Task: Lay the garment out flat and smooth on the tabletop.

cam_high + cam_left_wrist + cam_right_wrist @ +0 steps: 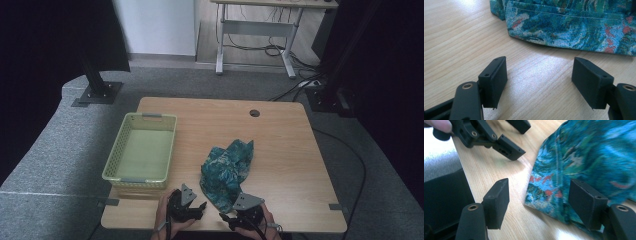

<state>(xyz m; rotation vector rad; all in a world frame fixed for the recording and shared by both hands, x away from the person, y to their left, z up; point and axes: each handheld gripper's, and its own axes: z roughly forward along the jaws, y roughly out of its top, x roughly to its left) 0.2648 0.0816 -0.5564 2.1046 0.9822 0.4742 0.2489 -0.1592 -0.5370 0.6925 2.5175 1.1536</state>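
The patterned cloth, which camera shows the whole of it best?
The high view: the whole patterned cloth lies crumpled on the table, beside the green basket. The left gripper view shows its hemmed edge close up; the right gripper view shows a blurred corner.

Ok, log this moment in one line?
cloth: crumpled, table | left hand-held gripper: open, short of cloth | right hand-held gripper: open at cloth edge | basket: empty
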